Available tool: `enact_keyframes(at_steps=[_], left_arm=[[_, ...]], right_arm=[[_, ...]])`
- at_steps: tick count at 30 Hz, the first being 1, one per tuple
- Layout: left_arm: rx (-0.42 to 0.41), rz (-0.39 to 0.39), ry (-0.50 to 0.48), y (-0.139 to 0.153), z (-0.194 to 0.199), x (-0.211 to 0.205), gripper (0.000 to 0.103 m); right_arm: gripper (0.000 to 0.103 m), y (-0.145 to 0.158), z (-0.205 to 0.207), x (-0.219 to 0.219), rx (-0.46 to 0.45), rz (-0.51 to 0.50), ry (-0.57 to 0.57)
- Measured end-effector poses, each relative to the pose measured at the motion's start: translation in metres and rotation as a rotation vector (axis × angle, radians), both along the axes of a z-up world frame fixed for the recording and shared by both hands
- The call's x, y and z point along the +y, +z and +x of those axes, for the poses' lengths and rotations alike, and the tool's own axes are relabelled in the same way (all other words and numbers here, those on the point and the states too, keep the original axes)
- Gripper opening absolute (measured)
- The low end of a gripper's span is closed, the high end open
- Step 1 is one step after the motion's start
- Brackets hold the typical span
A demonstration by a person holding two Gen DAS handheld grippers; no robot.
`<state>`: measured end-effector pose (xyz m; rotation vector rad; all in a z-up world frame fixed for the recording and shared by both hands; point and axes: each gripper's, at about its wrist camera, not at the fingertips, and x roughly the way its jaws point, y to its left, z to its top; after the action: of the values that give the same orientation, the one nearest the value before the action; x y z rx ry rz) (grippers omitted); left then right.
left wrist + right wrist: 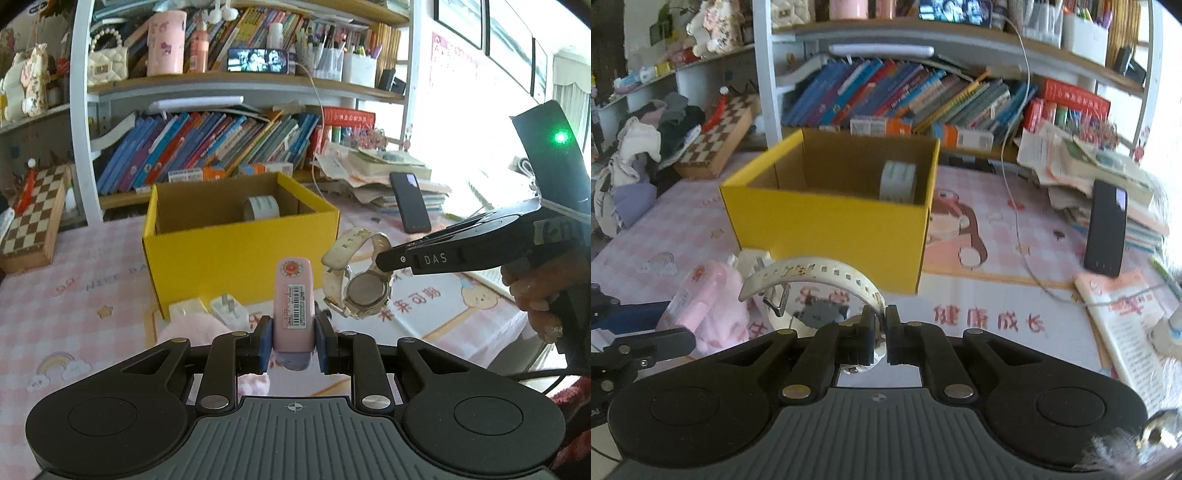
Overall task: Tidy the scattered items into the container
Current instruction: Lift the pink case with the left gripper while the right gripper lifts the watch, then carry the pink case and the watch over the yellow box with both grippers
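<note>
Left gripper (293,341) is clamped on a pink case (294,295), pads on both sides, case upright with its barcode label facing the camera; the label print is too small to read. Right gripper (880,334) is closed tight on the strap of a white watch (820,291), which hangs off the desk (74,314), case back showing in the left view. "DAS" reads on the right gripper's finger.

Yellow box (240,254) sits mid-desk, top open, a tape roll (261,208) in its far right corner, the rest of the floor bare. Open air between both grippers and the box rim. A white charger (229,310) lies against the box's near left corner, beside a pink cloth (192,328).

Right of the box the mat is bare, red Chinese print across it. A black phone (1106,229) leans on a paper stack at the right edge. A chessboard (33,221) sits at the far left edge, and a cable (1015,206) trails down from the shelf.
</note>
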<state>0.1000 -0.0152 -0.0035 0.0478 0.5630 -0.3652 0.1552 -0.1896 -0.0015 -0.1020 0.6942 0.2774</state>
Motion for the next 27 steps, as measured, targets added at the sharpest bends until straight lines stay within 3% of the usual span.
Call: enact_keyframes(at_steps=[15,22,27], left_arm=[[-0.113,-0.008,0.041,0.033,0.041,0.007,0.023],[-0.159,0.025,0.095,0.051,0.075,0.01,0.023],[-0.135,0.063,0.152,0.051,0.105,0.013,0.023]], right_arm=[[0.006,0.047,0.036,0.013,-0.099,0.055,0.112],[0.006,0.073,0.078,0.018,-0.172,0.063,0.181],[0.006,0.076,0.12,0.023,-0.181,0.065,0.235]])
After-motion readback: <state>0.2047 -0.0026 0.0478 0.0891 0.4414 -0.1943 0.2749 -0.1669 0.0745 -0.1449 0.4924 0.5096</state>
